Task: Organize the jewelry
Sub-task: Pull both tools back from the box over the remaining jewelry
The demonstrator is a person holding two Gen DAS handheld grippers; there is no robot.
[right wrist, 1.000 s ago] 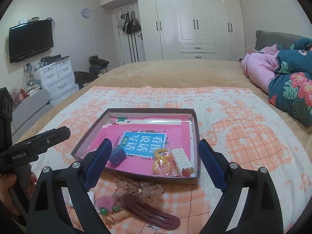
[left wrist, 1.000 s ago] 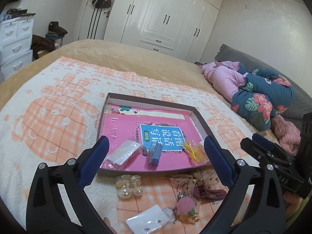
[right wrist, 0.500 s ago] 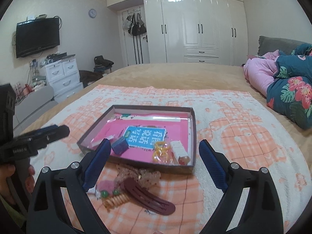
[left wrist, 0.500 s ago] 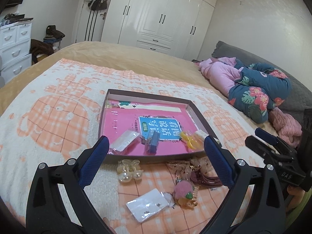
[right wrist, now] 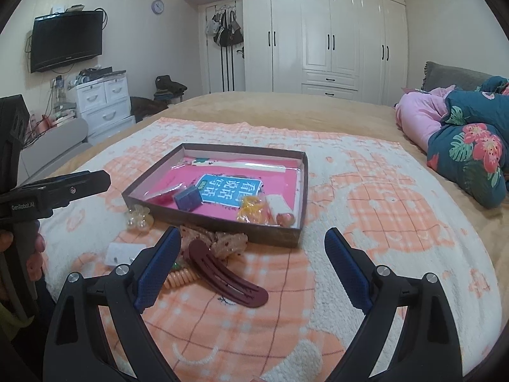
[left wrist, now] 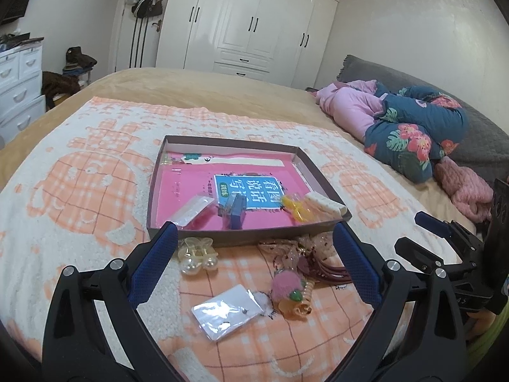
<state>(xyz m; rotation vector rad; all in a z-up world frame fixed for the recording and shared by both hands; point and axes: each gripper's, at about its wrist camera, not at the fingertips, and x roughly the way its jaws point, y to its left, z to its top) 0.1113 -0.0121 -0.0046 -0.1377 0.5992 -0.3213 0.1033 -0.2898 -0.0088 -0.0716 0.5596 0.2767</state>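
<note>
A shallow brown tray lined with a pink book lies on the bed. Inside are a clear packet, a blue box, yellow rings and a white tube. On the blanket in front lie a pearl clip, a white earring card, a pink pom hair tie, a sheer bow and a maroon hair clip. My left gripper and right gripper hover open and empty above these loose pieces.
The orange-and-white blanket covers the bed. Pink and floral bedding is piled at the right. White drawers and a wall TV stand to the left, wardrobes behind. A hand holds the left gripper's handle.
Both grippers have pulled back and risen from the tray, so more of the loose pieces on the blanket show. Both stay open.
</note>
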